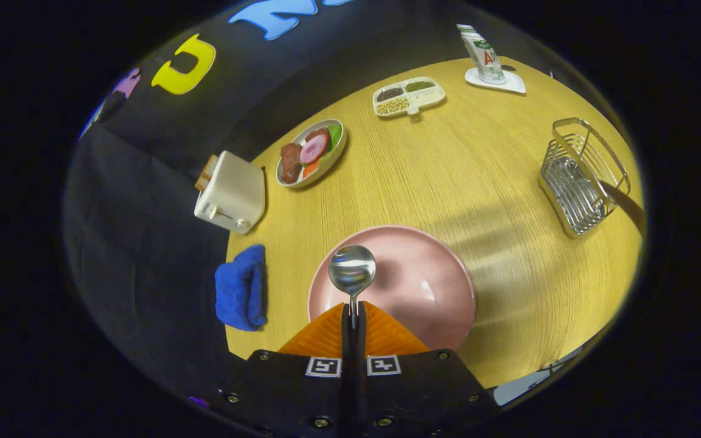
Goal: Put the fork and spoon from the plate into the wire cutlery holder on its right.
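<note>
Yellow wood-grain tabletop (448, 176) carries the pink plate (423, 286), with the wire cutlery holder (582, 176) well apart to its right. The claw (353, 319) is pressed together on the handle of the spoon (352, 271), holding its bowl over the plate; no fork is visible. Judged step: spoon transfer; next, carry it right and lower it handle-first into the holder.

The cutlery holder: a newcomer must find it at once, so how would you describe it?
On the round wooden table, look right of the pink plate, beyond the gripper shut on the spoon. The cutlery holder is a wire basket, the one see-through metal thing there.
</note>
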